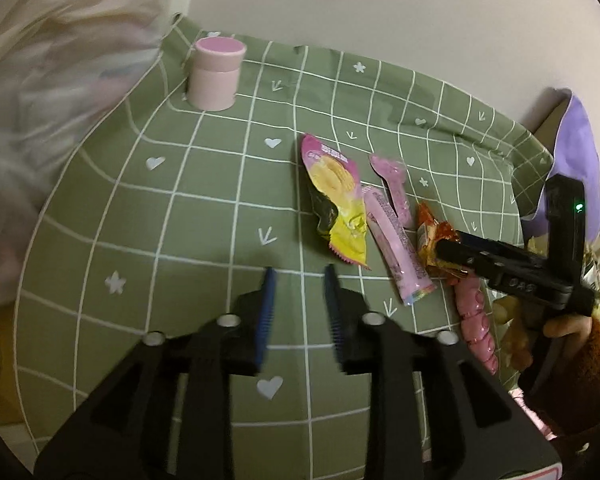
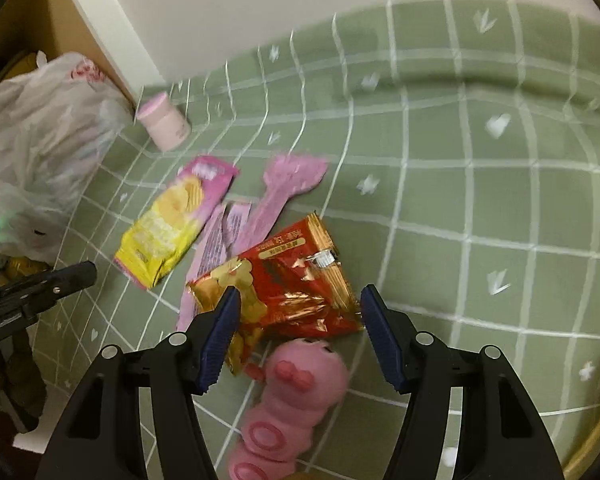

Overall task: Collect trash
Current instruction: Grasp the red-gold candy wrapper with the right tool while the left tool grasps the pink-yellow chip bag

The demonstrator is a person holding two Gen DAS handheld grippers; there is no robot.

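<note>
Right wrist | right claw spread; red snack wrapper between its pads, untouched

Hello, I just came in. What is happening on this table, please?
A person is collecting snack trash from a green checked cloth. The right gripper is open around a red wrapper, not yet gripping it. The left gripper hangs empty over bare cloth. A yellow wrapper and pink wrappers lie there, and a white bag waits at the side.

Green white-gridded tablecloth; red-gold wrapper; yellow-pink packet; pink caterpillar toy.
</note>
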